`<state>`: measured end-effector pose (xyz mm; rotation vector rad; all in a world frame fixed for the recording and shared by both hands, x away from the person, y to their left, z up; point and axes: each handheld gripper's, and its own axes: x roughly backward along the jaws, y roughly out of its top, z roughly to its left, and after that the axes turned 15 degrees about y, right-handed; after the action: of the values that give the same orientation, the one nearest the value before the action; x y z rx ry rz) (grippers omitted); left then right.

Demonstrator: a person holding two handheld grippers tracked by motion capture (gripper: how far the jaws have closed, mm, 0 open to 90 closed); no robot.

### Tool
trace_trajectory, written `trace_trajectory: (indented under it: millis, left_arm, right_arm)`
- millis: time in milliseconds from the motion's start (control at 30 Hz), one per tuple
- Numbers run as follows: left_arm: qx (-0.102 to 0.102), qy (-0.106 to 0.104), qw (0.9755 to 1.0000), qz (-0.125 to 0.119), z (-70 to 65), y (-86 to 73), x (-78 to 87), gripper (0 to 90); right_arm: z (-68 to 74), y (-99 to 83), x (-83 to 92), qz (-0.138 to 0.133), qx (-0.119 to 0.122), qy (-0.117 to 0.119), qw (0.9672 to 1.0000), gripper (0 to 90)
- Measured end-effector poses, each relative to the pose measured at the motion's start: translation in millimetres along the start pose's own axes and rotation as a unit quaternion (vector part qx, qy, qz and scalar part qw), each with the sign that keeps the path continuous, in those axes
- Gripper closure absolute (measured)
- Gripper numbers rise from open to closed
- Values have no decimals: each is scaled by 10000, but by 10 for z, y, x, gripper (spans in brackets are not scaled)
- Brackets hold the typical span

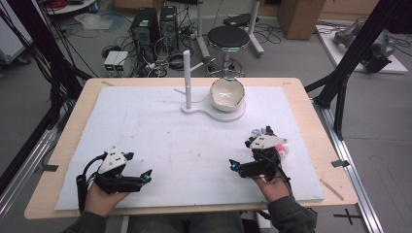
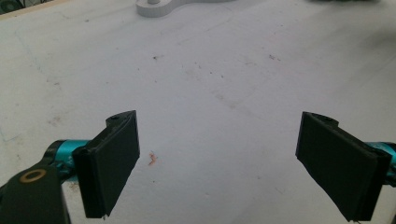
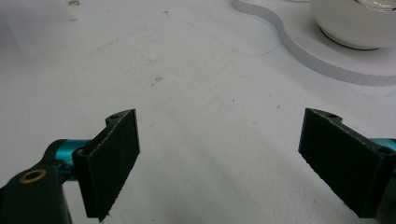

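A white bowl [image 1: 226, 93] sits on a flat white stand [image 1: 204, 109] with an upright post [image 1: 187, 77] at the back middle of the table. My left gripper [image 1: 145, 176] rests low at the front left, pointing right, open and empty. My right gripper [image 1: 234, 166] is at the front right, pointing left, also open and empty. In the left gripper view the gripper [image 2: 219, 140] has its jaws wide apart over bare mat, with the stand's base [image 2: 163, 7] far ahead. In the right gripper view the gripper [image 3: 219, 140] frames bare mat, with the bowl [image 3: 355, 23] and stand base [image 3: 299, 46] at the upper right.
A white mat [image 1: 160, 136] covers most of the wooden table [image 1: 311, 126]. Small coloured bits [image 1: 261, 131], too blurred to identify, lie just behind my right hand. A thin wooden stick [image 1: 332, 189] lies near the table's right front corner. A black stool [image 1: 228, 38] stands behind the table.
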<state>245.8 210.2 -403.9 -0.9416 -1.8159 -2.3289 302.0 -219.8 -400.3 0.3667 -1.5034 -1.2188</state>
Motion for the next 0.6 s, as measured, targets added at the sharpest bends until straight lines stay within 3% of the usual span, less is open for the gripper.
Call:
trace_trajectory:
  millis: [600]
  left_arm:
    - [18, -4, 10000, 8, 34, -8, 4, 144]
  right_arm:
    - [-8, 6, -18, 41, 38, 25, 10000, 116]
